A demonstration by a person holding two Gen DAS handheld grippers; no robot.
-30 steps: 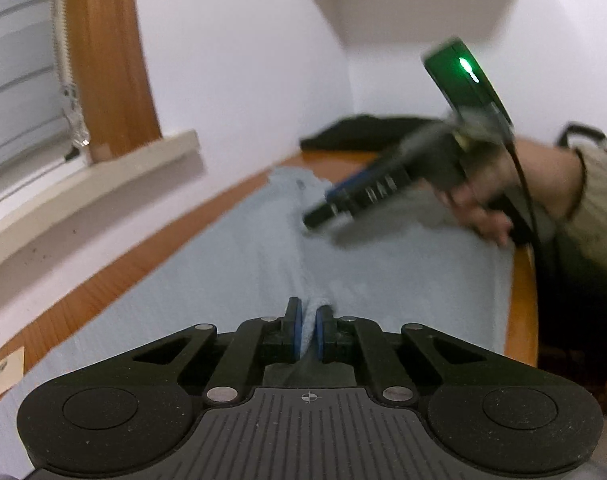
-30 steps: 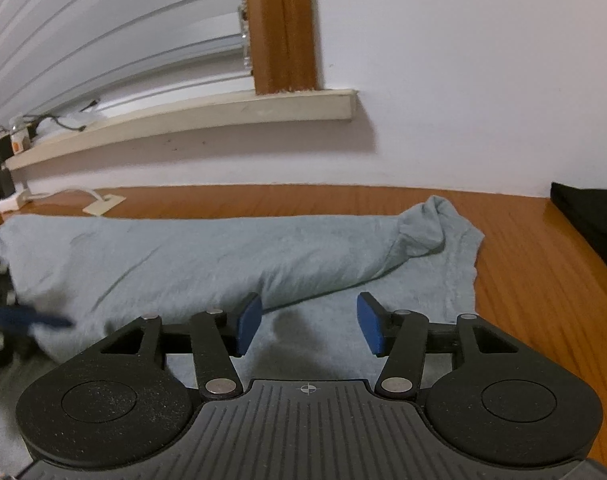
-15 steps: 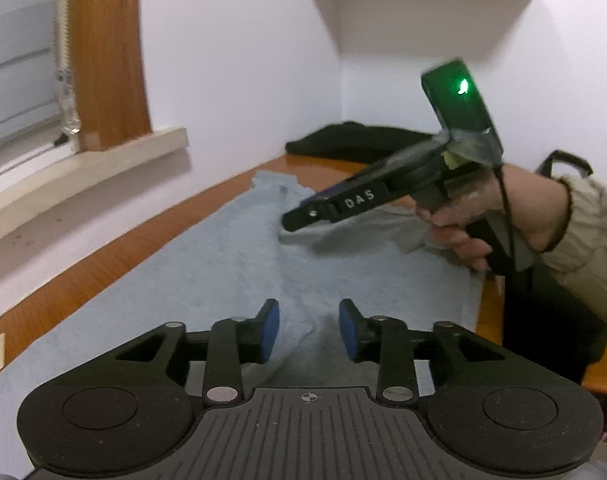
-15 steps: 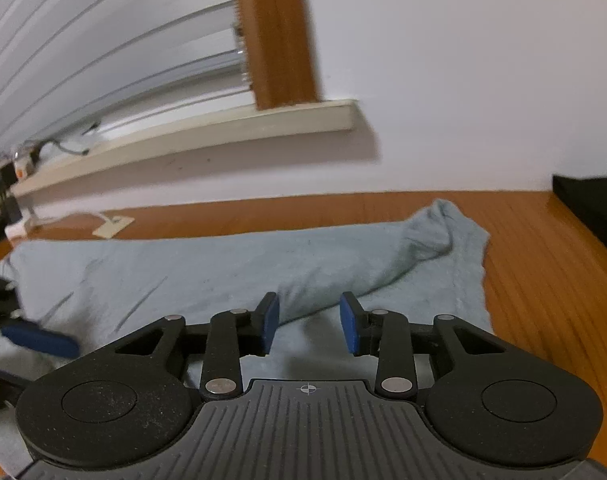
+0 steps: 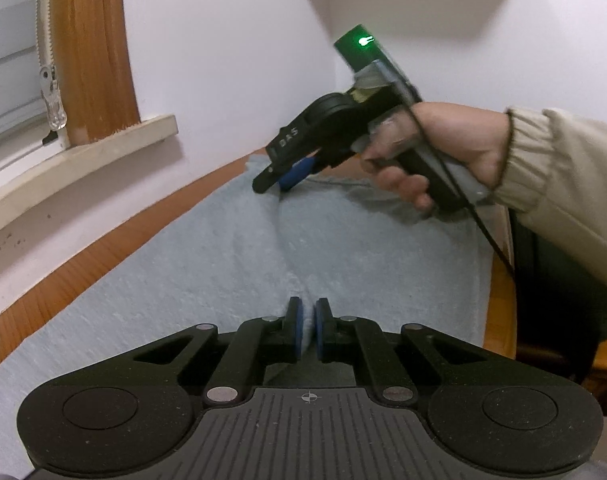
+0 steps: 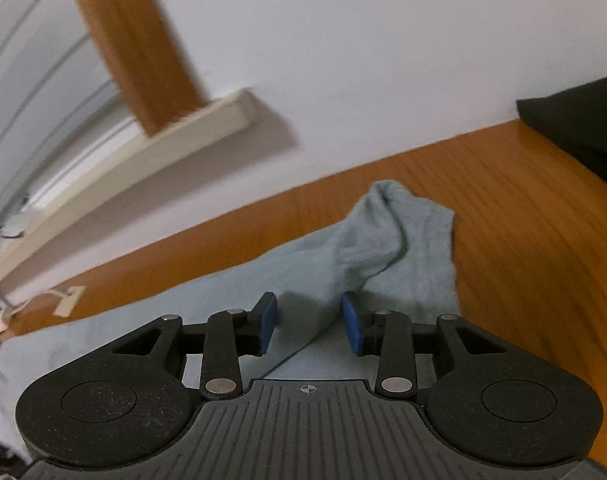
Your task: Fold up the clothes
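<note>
Wooden table (image 6: 523,216) carries the light-blue garment (image 5: 231,264). Left gripper (image 5: 308,322) pinches its fabric; right gripper (image 6: 309,322) stands wide. Lift both ends evenly.

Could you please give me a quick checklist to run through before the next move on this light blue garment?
1. Left gripper closed on the light blue garment: ok, pads nearly together with a fabric ridge between them.
2. Right gripper holding fabric: not ok, jaws apart, garment only lying between them.
3. Right gripper near the far end of the garment: ok; in the left view it hovers there.
4. Garment lying flat: not ok, bunched sleeve.
5. Black item apart from the garment: ok.
6. Cable clear of fabric: cannot tell.
</note>
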